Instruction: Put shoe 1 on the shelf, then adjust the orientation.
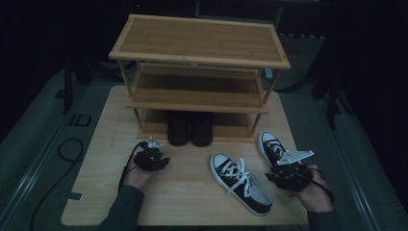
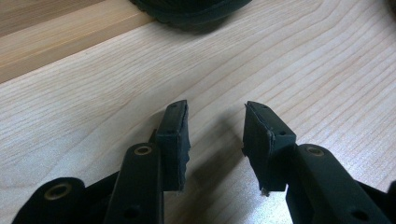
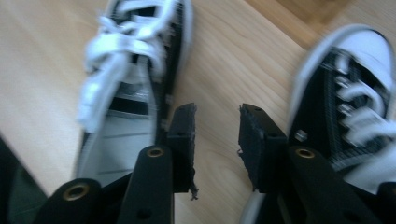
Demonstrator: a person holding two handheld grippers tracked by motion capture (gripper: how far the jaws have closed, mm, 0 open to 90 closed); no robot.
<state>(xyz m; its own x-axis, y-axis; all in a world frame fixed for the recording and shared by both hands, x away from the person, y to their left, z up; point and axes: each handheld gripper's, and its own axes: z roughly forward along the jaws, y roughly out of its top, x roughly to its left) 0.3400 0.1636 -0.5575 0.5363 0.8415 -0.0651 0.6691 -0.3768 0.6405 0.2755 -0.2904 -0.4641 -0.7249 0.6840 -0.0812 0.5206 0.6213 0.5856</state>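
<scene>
Dim light hides detail on the dark boots, tucked under the bamboo shoe rack. One black-and-white sneaker lies mid-desk; its mate is partly behind the right gripper, released between both. The left gripper is released over bare desk.

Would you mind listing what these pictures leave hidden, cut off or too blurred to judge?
- Pair of black boots, high view: tops hidden under the shoe rack's middle shelf.
- Far sneaker, high view: heel covered by the right gripper.
- Near sneaker, right gripper view: motion-blurred, toe cut by the top edge.
- Black sole, left gripper view: cut by the top edge.
</scene>
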